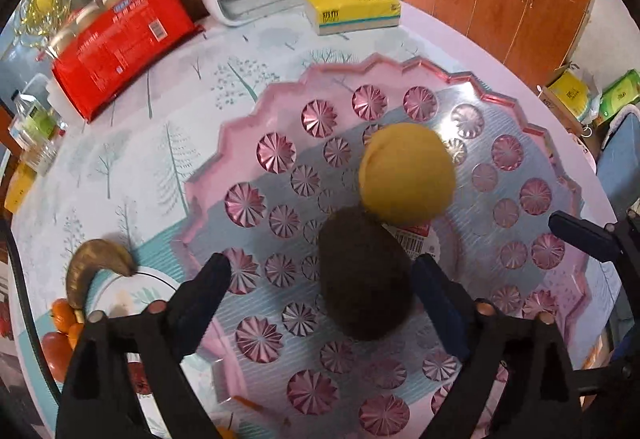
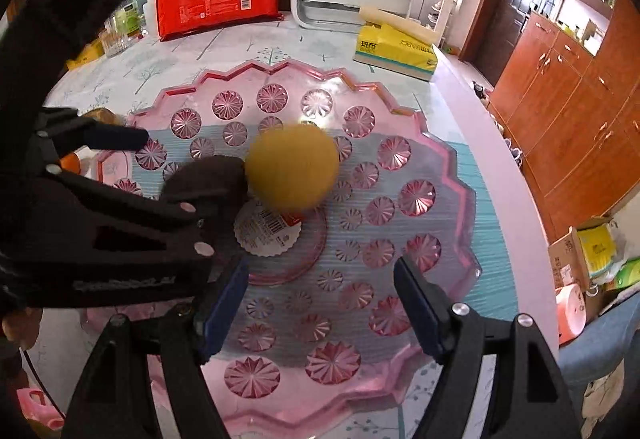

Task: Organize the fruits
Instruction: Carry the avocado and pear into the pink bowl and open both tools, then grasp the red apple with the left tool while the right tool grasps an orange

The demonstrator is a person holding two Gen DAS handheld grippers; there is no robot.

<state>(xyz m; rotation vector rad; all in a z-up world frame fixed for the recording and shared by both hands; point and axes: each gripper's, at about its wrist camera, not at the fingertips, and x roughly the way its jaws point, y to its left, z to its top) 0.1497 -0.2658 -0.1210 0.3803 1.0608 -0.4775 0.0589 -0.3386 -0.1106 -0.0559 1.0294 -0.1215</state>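
Between the spread fingers of the left gripper (image 1: 320, 287) sits a dark brown fruit (image 1: 364, 275) — likely firm and light, best pinched across its middle. Just ahead, touching it, a yellow round fruit (image 1: 406, 173) rests on the pink tray (image 1: 256, 111) — right gripper (image 2: 320, 303) spread, empty

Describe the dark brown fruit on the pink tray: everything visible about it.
The dark brown fruit is egg-shaped with a dull, fuzzy-looking skin, blurred in both views. It sits on the pink tray near the middle, against the yellow round fruit beyond it. It lies between the fingers of the left tool, which stand spread; contact with the right-hand finger cannot be told. Beside it on the tray lies a white barcode label.
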